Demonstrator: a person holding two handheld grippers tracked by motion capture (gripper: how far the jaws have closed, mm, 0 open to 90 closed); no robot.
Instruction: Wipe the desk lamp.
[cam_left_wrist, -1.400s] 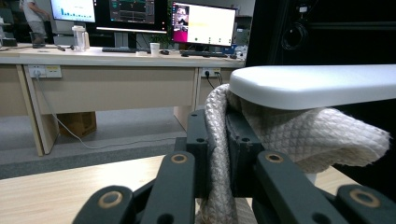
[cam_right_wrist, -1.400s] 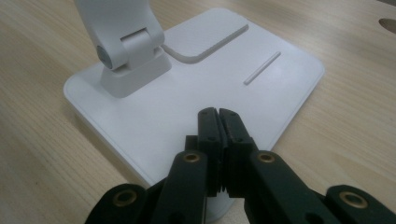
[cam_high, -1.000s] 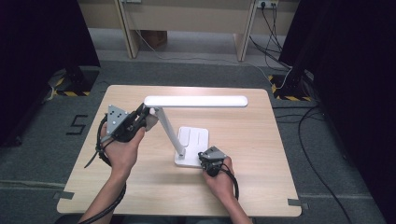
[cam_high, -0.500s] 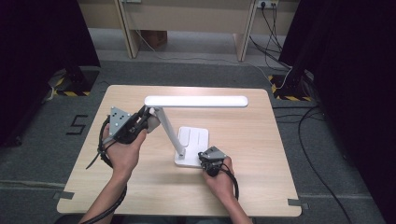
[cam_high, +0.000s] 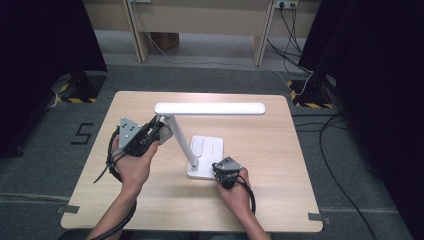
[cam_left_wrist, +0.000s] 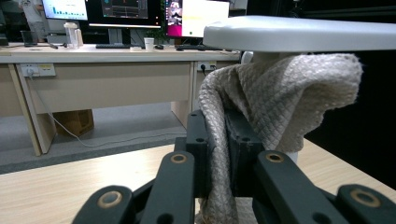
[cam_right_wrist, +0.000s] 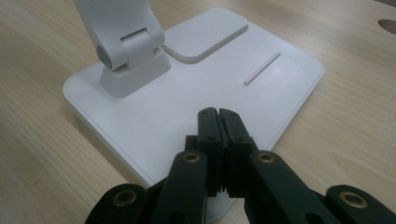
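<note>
A white desk lamp stands mid-table, its flat base (cam_high: 206, 152) near the front and its long head (cam_high: 210, 108) level above. My left gripper (cam_high: 159, 131) is shut on a beige waffle cloth (cam_left_wrist: 275, 98), which is pressed against the lamp's arm (cam_high: 181, 141) just under the head (cam_left_wrist: 299, 32). My right gripper (cam_high: 223, 175) is shut with nothing between its jaws. Its closed tips (cam_right_wrist: 218, 116) rest on the near corner of the lamp base (cam_right_wrist: 196, 88), beside the arm's hinge (cam_right_wrist: 126, 51).
The wooden table (cam_high: 280, 150) has bare room to the right and left of the lamp. Behind it stand desk legs (cam_high: 137, 30), a cardboard box (cam_high: 165, 41) and floor cables (cam_high: 300, 80). Black curtains hang on both sides.
</note>
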